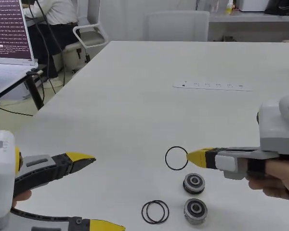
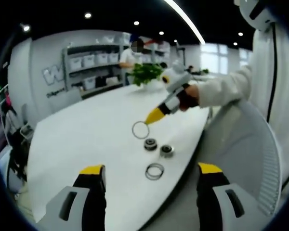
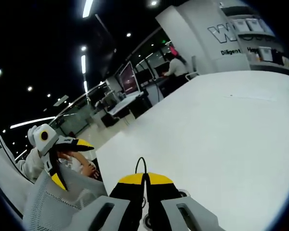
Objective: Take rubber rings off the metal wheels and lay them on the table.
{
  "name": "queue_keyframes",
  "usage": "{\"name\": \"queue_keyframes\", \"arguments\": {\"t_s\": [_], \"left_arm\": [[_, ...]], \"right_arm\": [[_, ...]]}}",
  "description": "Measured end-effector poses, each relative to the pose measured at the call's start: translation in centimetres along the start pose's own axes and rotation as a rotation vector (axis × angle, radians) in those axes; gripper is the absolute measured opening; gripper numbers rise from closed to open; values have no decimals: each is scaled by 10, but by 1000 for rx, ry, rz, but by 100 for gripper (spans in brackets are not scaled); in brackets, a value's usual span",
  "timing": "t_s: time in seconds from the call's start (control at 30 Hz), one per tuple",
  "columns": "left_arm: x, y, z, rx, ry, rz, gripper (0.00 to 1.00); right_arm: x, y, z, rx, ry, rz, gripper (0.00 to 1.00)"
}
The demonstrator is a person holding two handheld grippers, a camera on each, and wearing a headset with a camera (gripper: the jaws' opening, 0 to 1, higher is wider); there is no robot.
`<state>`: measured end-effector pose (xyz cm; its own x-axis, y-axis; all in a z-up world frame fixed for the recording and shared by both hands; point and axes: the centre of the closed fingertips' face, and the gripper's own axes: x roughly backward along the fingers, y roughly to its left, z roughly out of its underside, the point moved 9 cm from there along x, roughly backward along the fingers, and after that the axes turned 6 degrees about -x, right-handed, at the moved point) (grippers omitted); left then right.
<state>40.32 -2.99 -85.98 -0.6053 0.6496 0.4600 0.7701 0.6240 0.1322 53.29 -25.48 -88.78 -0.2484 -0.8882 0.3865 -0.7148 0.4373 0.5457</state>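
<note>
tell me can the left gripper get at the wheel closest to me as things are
Probably yes. The left gripper is open, and between it and the near wheel lie only two loose rings. The right gripper, shut on a ring, is beside the far wheel, off that path.

Wheels (image 1: 193, 183) on table (image 1: 135, 106) (one behind the other), rings (image 1: 155, 211) left of the nearer, power strip (image 1: 213, 86) beyond.

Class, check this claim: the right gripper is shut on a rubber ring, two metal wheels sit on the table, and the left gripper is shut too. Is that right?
The left gripper is open, its jaws wide apart, as the left gripper view shows. The right gripper is shut on a rubber ring, and two metal wheels sit on the table.
</note>
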Motion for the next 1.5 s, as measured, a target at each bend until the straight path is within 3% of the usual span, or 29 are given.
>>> {"name": "queue_keyframes", "arguments": {"t_s": [0.23, 0.47, 0.63, 0.8, 1.0, 1.5], "left_arm": [[-11, 0, 5, 6, 27, 23, 80], [-20, -1, 8, 12, 41, 52, 80], [-22, -2, 10, 7, 48, 72, 79], [-26, -2, 13, 30, 50, 72, 80], [-26, -1, 15, 19, 71, 57, 80], [-28, -1, 19, 47, 89, 73, 80]], "right_arm": [[-3, 3, 3, -14, 16, -19, 0], [-10, 7, 13, -29, 64, -35, 0], [-18, 7, 24, -30, 127, -43, 0], [-27, 7, 39, -25, 200, -43, 0], [-38, 10, 54, -1, 272, -41, 0], [-45, 6, 60, -19, 290, -30, 0]]}}
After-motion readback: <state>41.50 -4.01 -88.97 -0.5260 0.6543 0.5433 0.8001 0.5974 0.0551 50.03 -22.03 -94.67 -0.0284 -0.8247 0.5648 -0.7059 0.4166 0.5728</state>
